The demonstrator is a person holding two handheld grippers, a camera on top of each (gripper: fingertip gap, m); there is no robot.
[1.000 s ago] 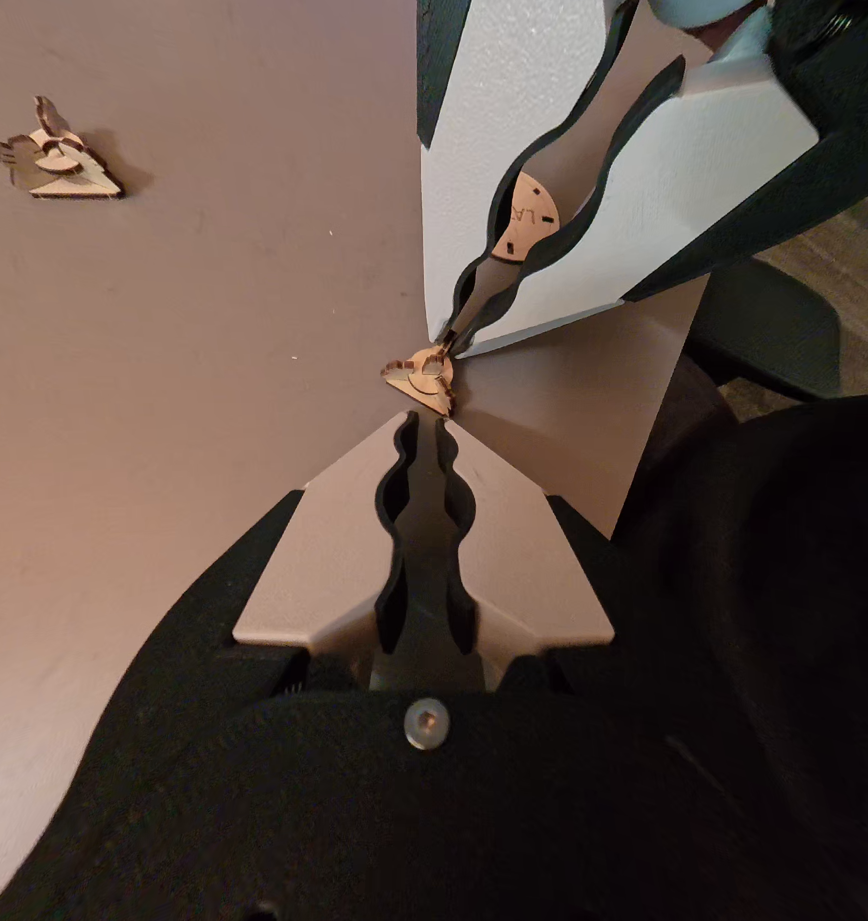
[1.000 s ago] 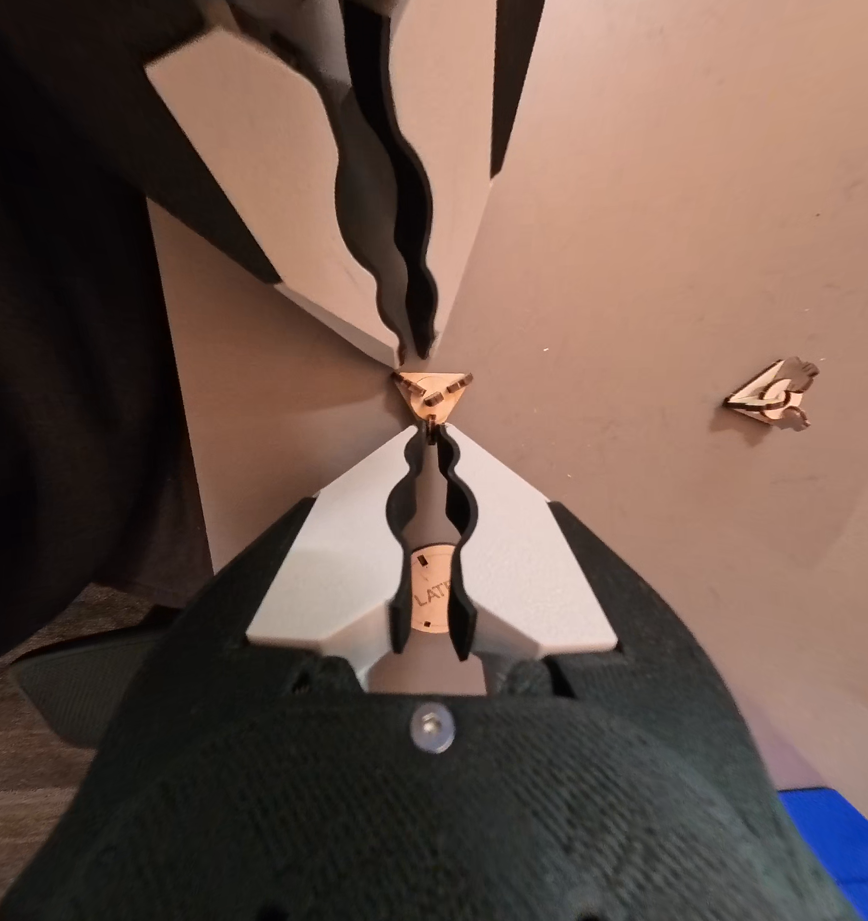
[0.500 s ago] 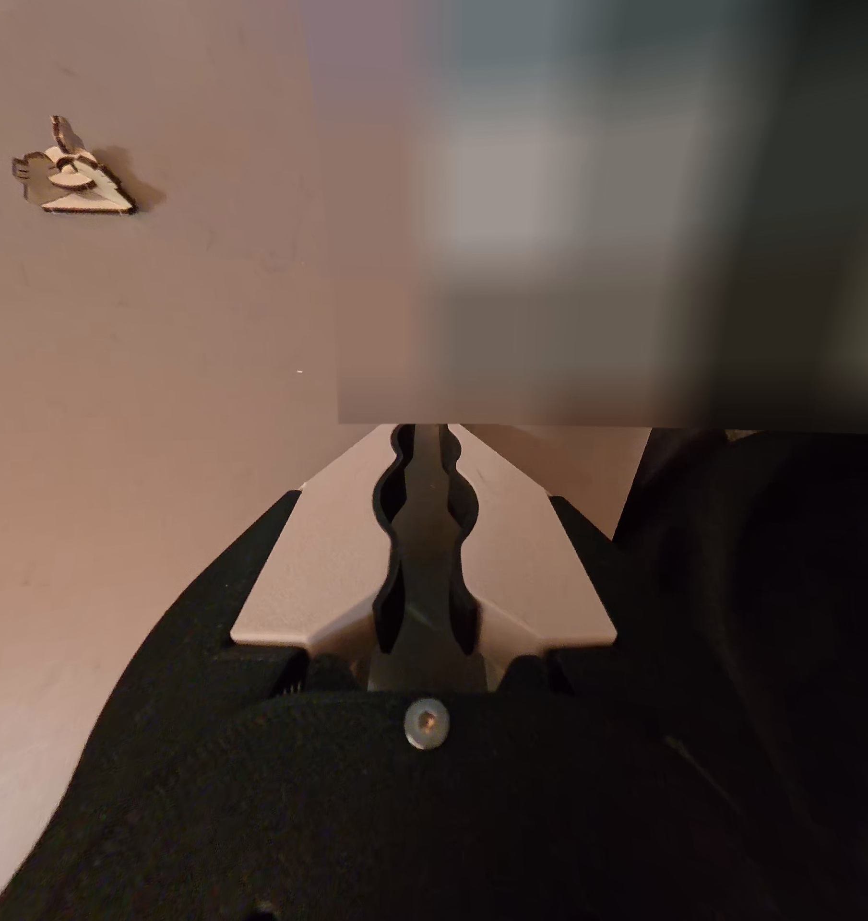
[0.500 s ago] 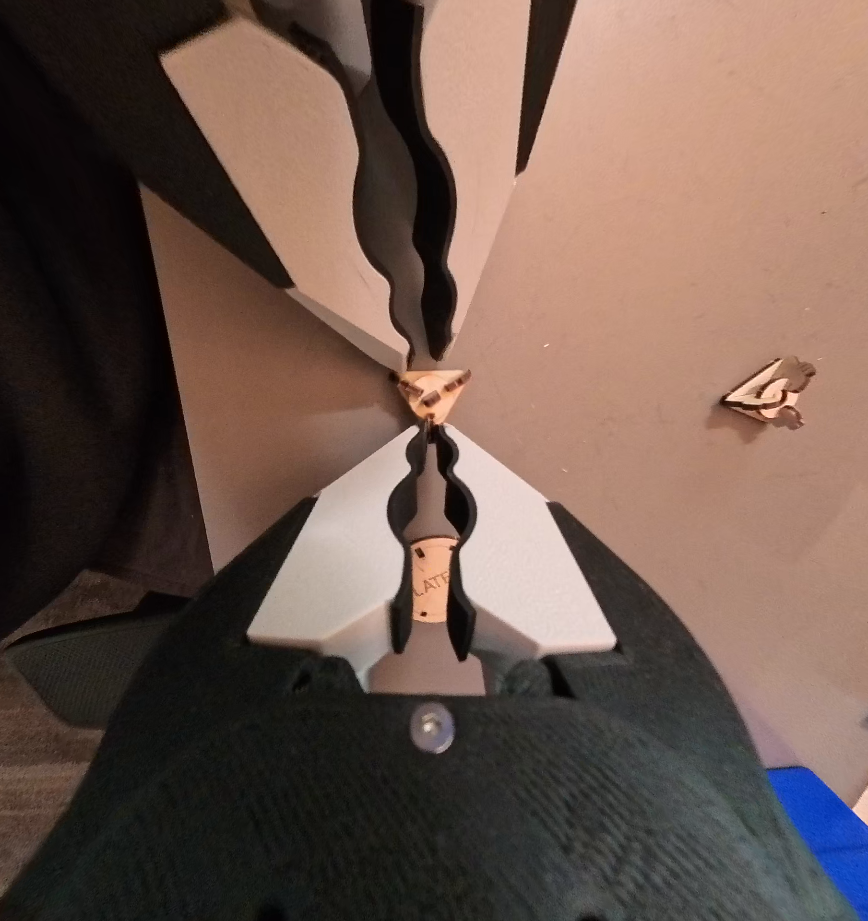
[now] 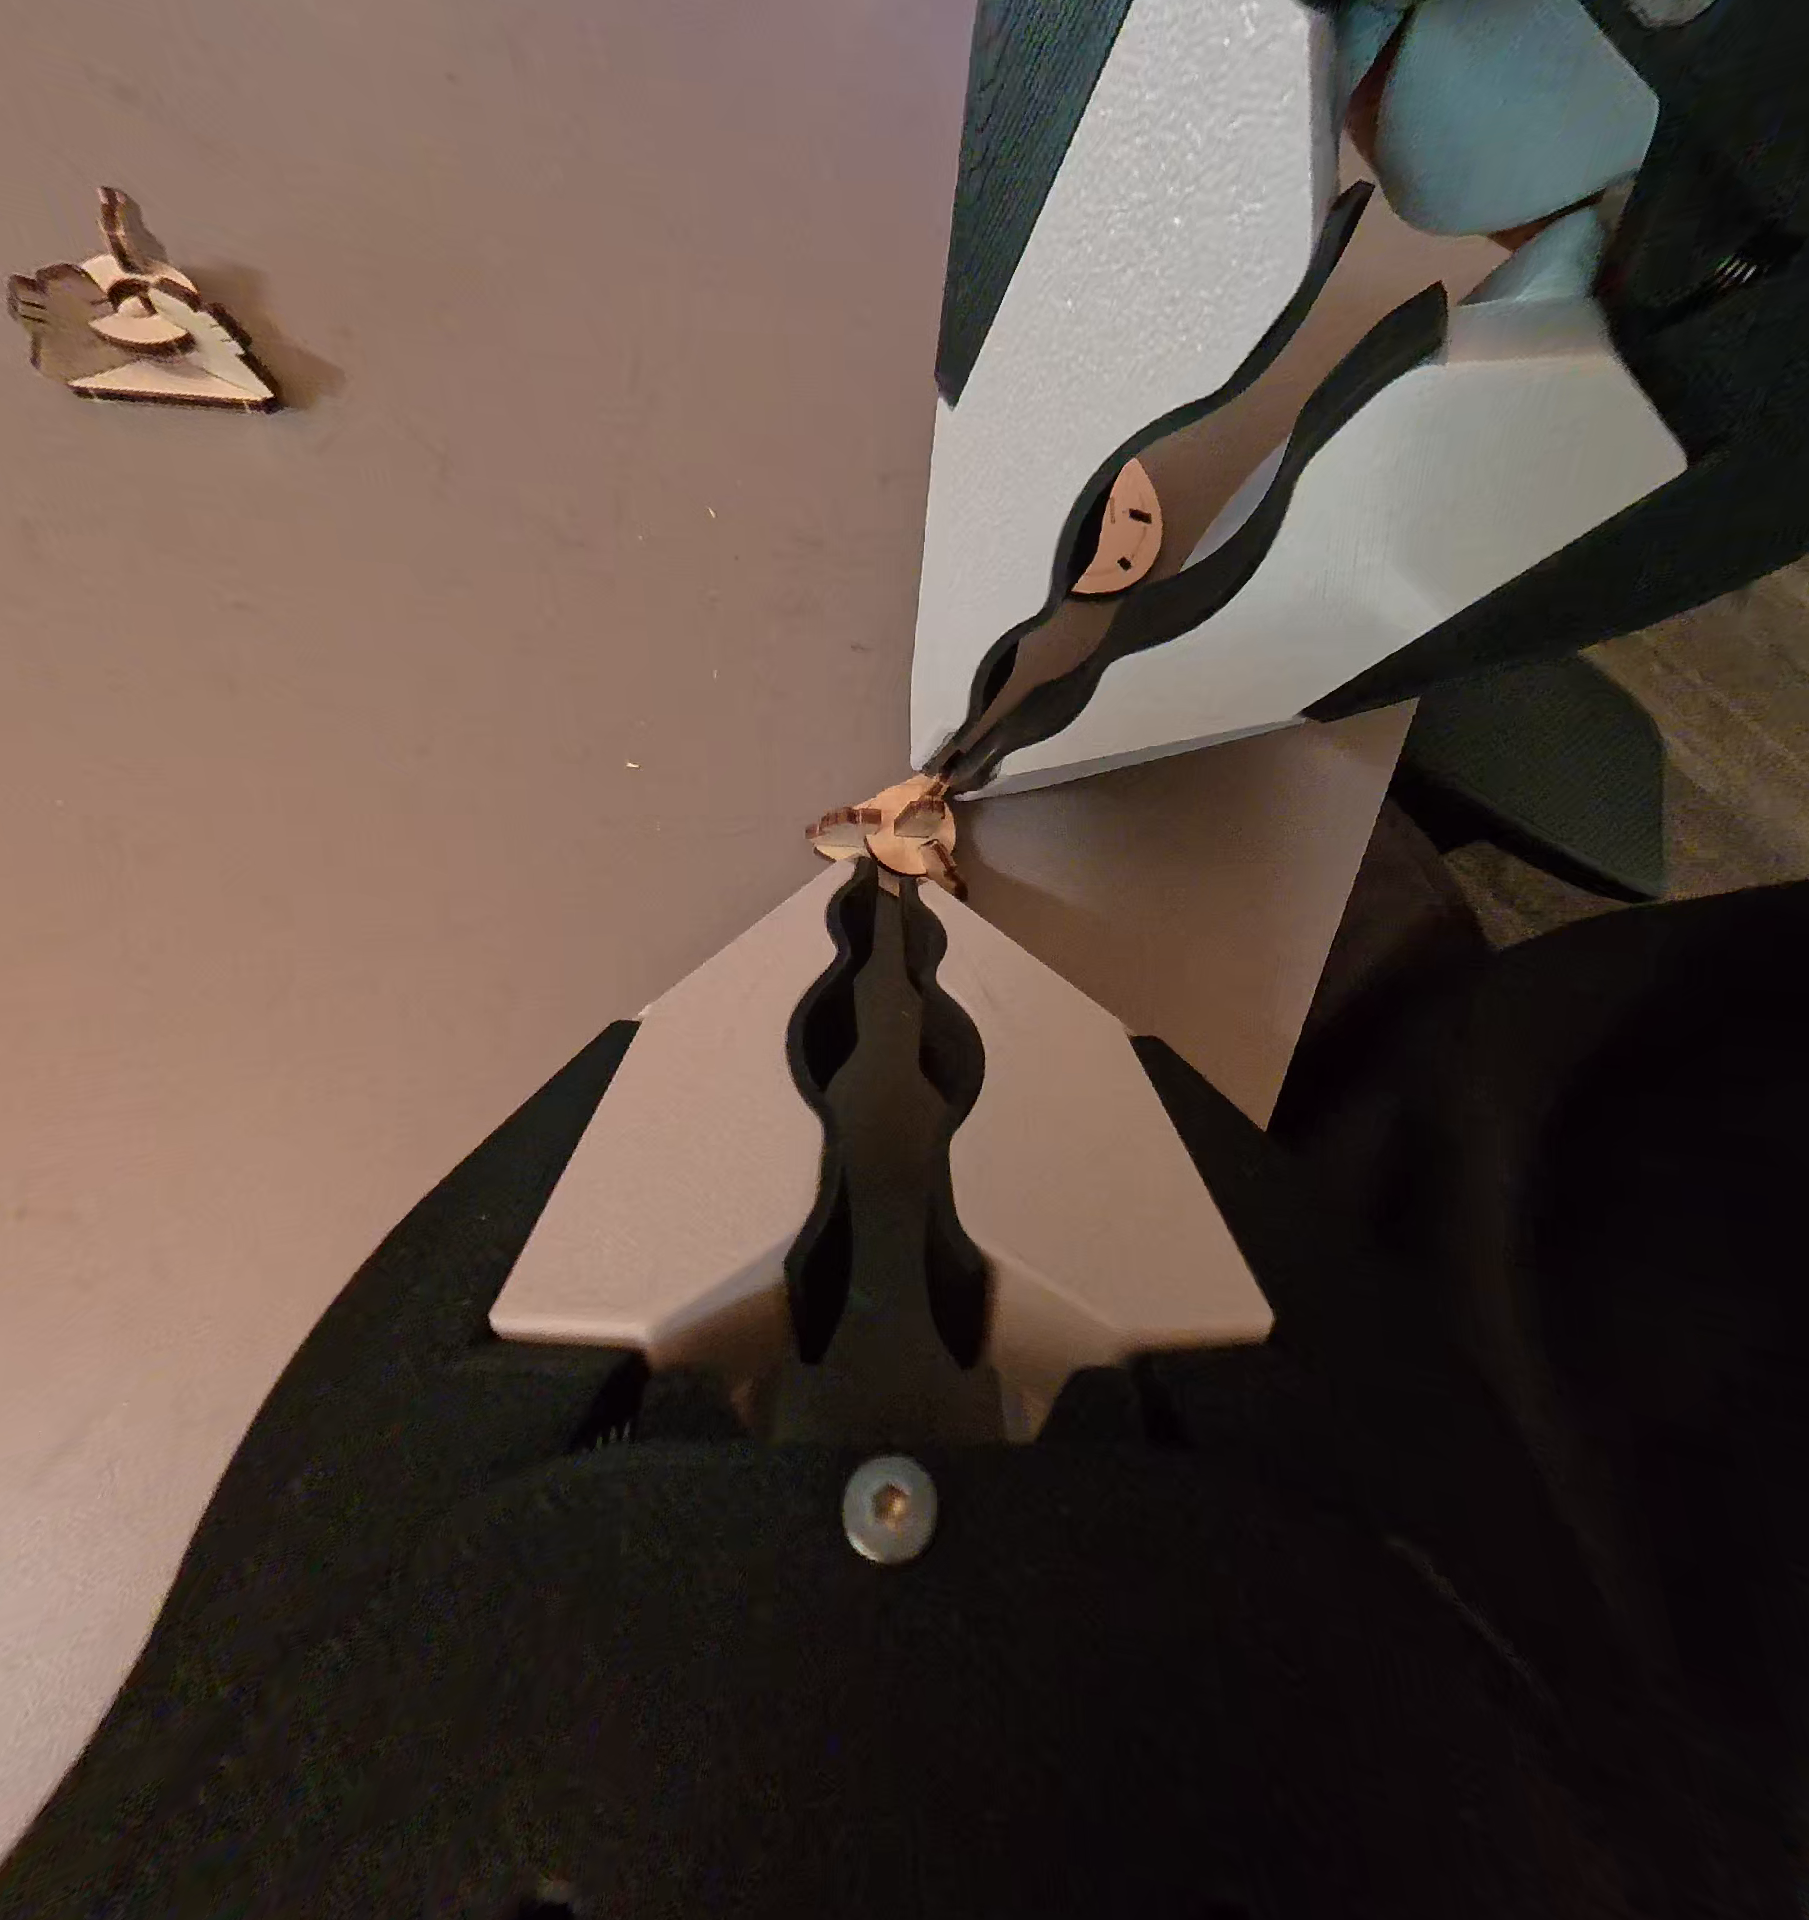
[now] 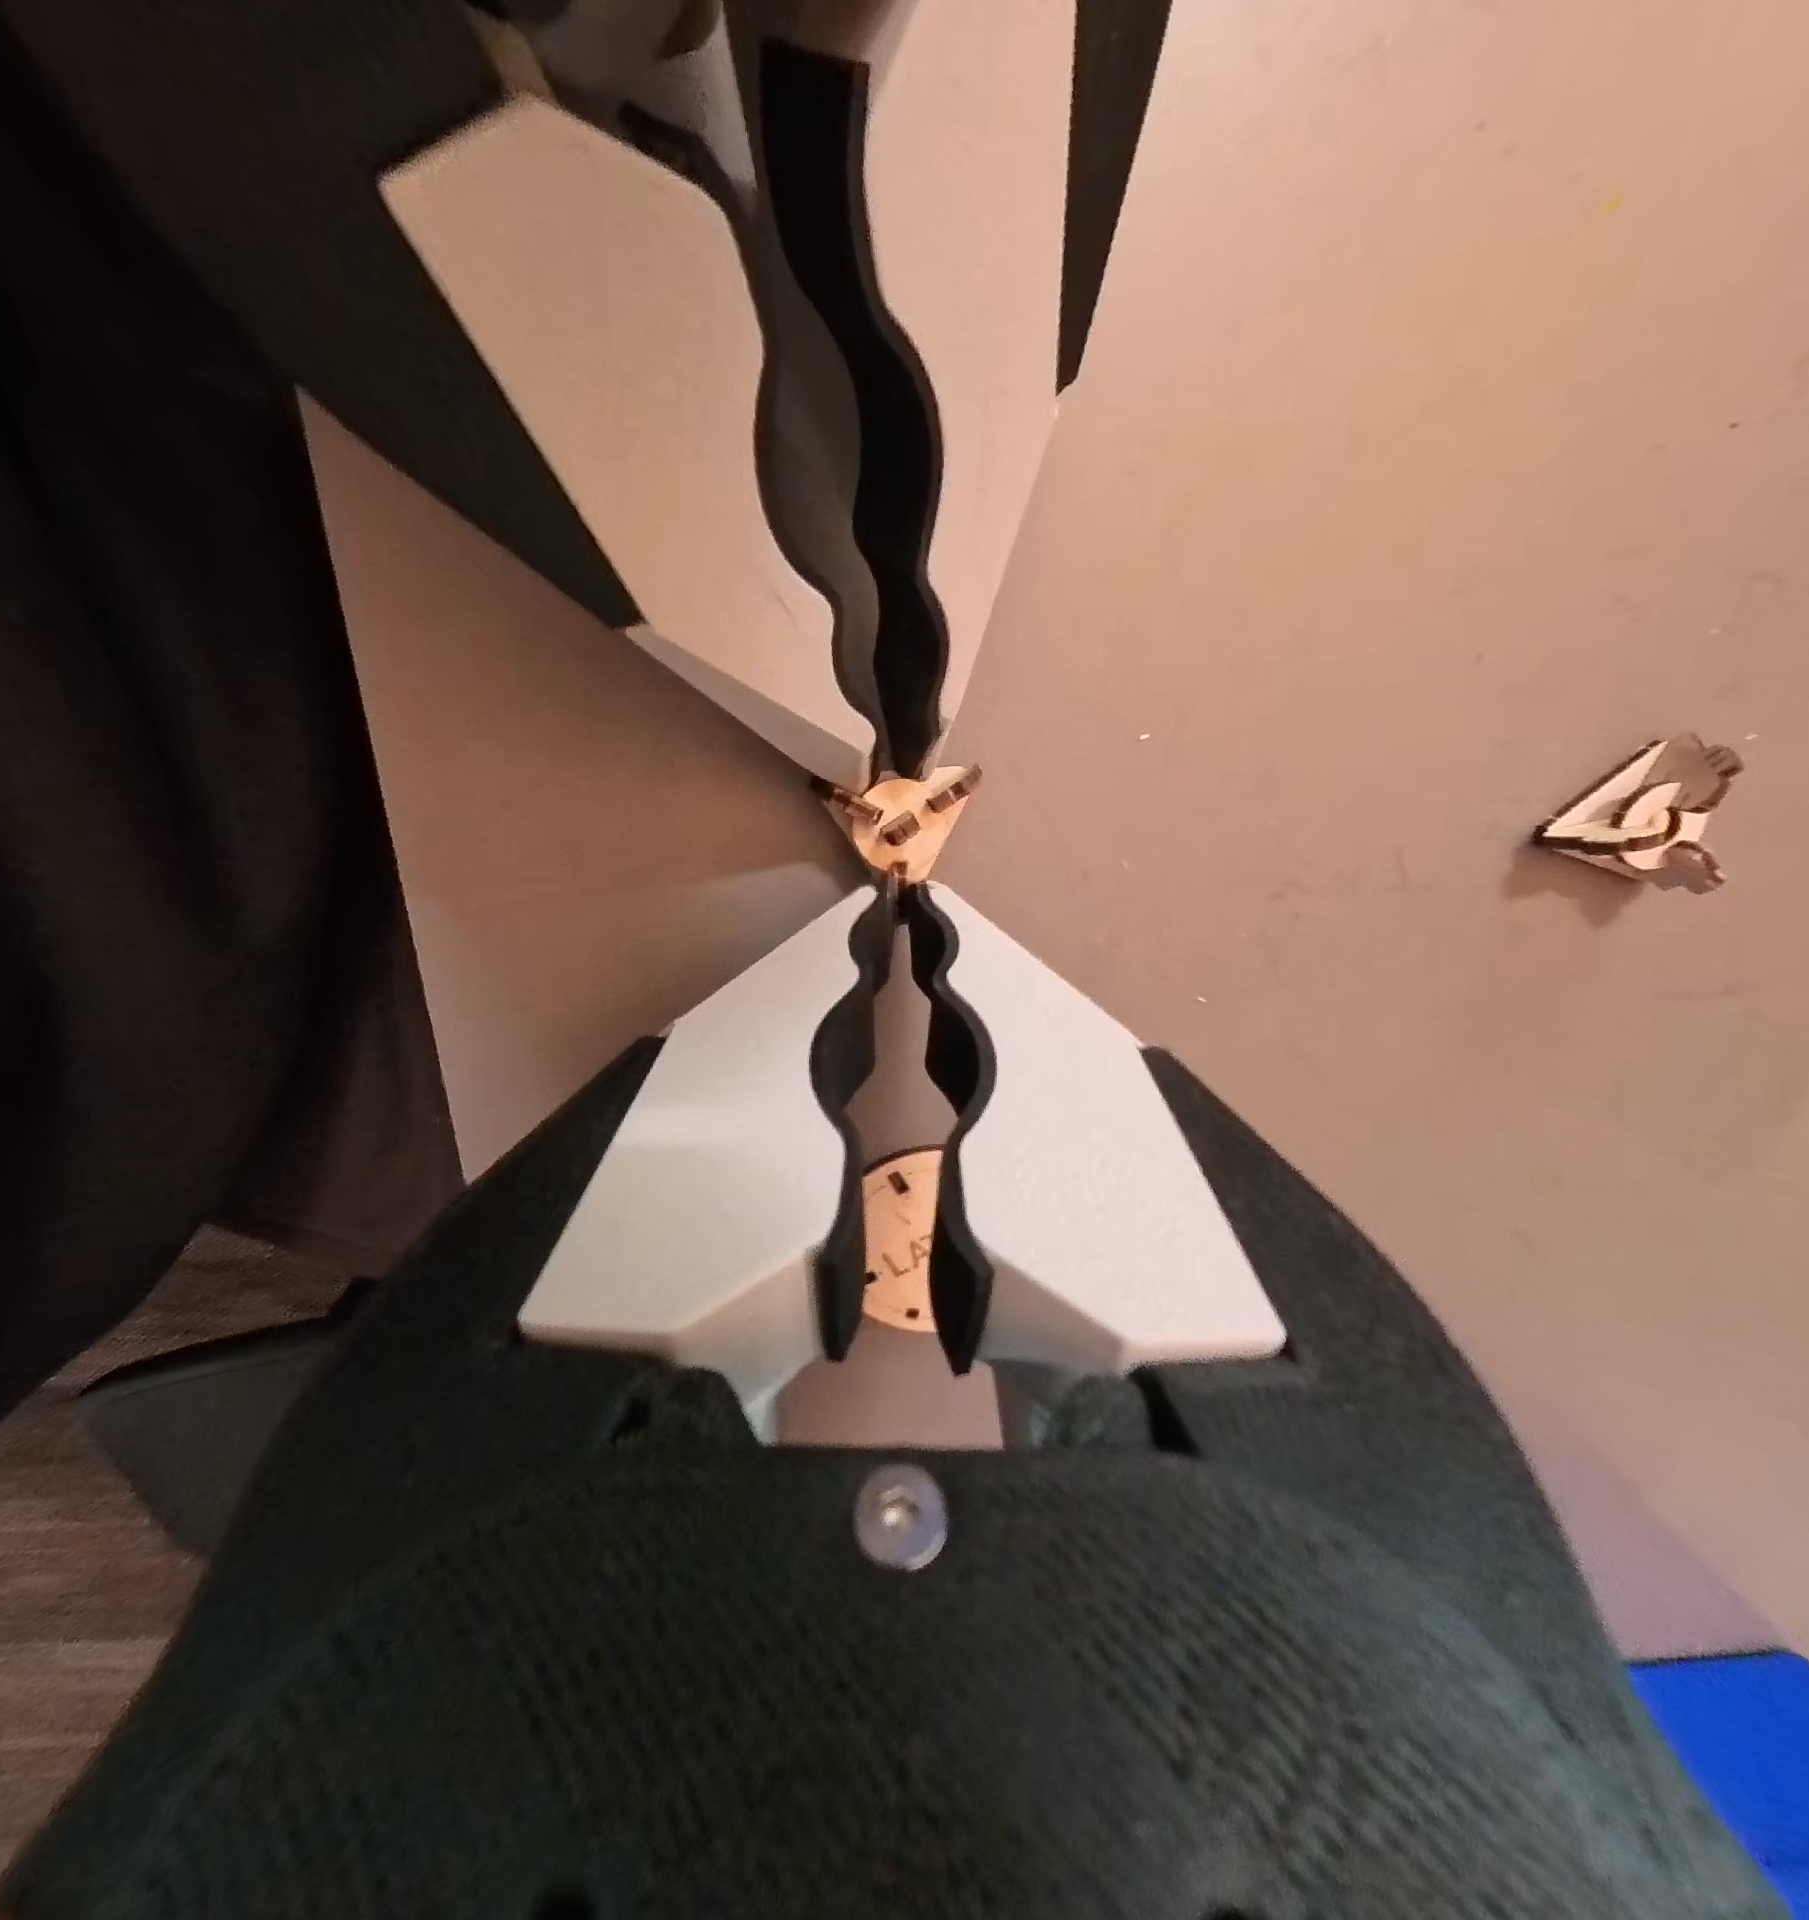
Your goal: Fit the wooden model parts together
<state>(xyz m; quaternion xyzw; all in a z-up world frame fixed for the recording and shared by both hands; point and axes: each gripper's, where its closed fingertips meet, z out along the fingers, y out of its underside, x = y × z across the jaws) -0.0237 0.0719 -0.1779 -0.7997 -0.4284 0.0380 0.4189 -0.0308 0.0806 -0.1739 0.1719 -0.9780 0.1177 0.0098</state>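
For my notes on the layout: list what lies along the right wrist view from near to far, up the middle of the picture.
Right gripper, shut on the small laser-cut wooden piece → that wooden piece → left gripper, pinching its far edge.

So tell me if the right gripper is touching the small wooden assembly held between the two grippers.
Touching. In the right wrist view the right gripper has its fingertips closed on a tab at the wooden assembly's lower corner.

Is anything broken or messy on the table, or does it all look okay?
Nothing looks broken or spilled. A small wooden piece with little tabs is pinched between the left gripper and the right gripper, above the table. Another wooden piece lies flat farther off, and a wooden disc lies under the right gripper.
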